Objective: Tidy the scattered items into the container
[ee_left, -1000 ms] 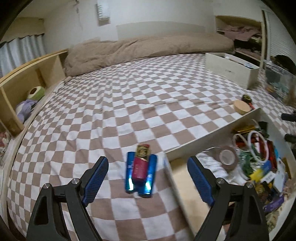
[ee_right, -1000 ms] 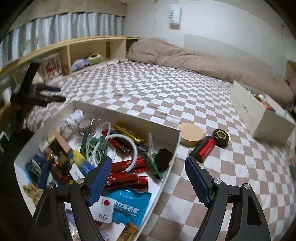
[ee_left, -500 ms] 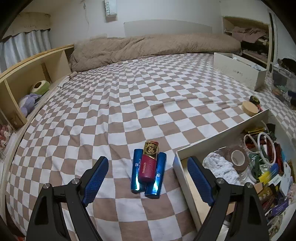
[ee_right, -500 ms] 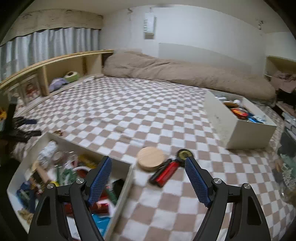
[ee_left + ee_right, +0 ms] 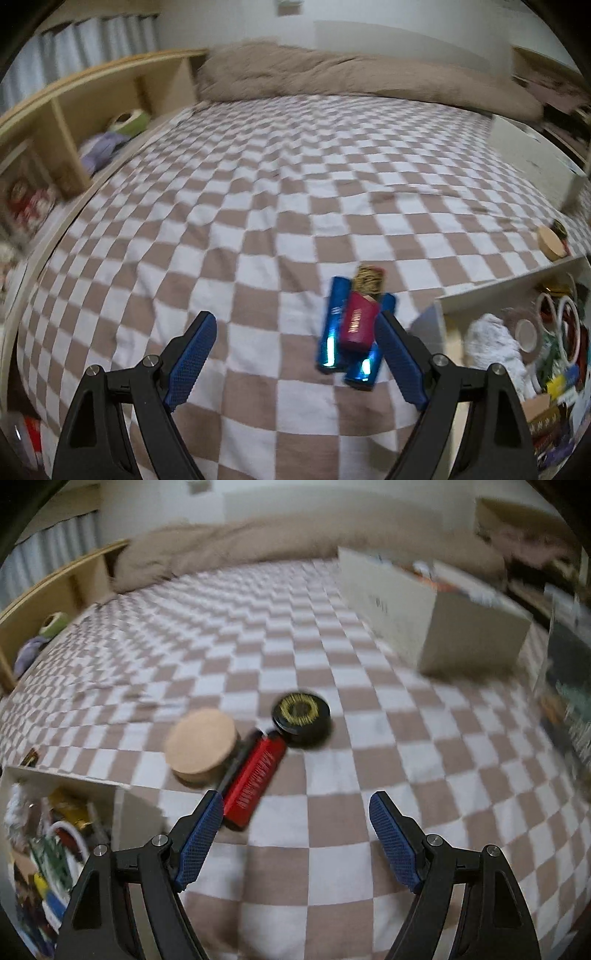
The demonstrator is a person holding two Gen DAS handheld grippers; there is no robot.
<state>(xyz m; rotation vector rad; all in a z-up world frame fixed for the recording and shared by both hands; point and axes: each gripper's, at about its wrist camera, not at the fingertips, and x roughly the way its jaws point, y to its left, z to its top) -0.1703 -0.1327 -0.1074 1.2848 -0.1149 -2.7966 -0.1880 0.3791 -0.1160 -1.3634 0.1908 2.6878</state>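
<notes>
Loosely scattered: two blue tubes (image 5: 334,328), one magenta tube (image 5: 358,321), one disc (image 5: 201,742).

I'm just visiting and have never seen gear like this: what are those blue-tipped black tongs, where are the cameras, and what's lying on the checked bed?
They are two hand-held grippers, each with a fisheye camera looking along its fingers. The left gripper is open and empty, near two blue tubes with a maroon tube on top. The right gripper, also open, faces a red tube, a wooden disc and a black round tin. The white container already holds clutter.
</notes>
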